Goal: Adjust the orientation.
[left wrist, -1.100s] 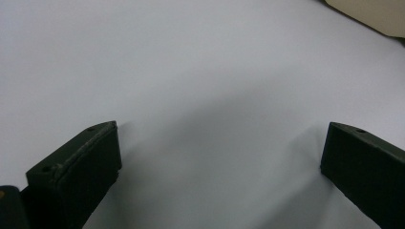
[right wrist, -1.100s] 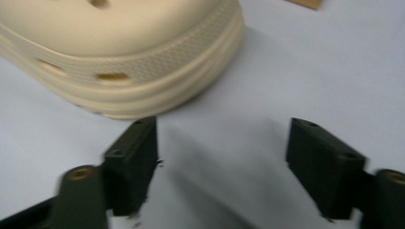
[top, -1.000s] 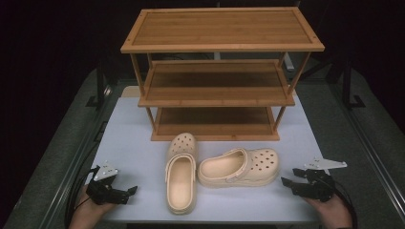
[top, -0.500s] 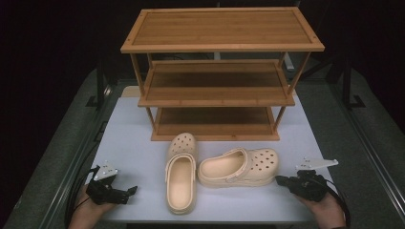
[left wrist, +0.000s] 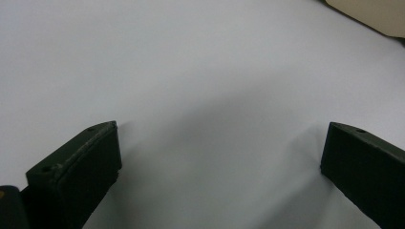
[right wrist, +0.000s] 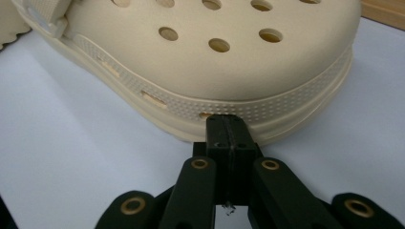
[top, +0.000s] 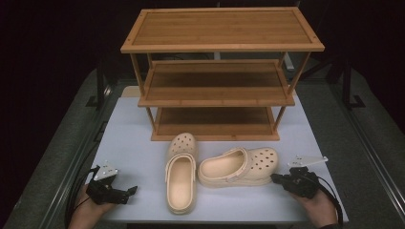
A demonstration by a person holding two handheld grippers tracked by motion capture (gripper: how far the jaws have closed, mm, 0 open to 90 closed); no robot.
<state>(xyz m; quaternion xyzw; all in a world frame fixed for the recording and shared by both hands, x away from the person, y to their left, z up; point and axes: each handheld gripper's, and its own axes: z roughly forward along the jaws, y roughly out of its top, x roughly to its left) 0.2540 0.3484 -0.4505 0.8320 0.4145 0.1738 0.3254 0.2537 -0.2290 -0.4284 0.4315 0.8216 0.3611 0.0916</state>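
Right hand-held gripper (top: pixel 275 178), lower right of the high view: jaws pressed together with nothing between them, having just closed; tips at the toe sole of the sideways clog (top: pixel 239 167), contact uncertain. That clog lies at centre on the white tabletop (top: pixel 129 138), beside a second clog (top: pixel 181 179) pointing toward the rack (top: pixel 217 71). Left hand-held gripper (top: pixel 131 191), lower left: jaws spread over bare tabletop.

The high view looks forward and down over the whole tabletop (top: pixel 133 138) from the person's side. Each gripper view rides low along its own jaws, close to the surface; the right one shares the sideways clog (right wrist: pixel 224 52) with the high view.
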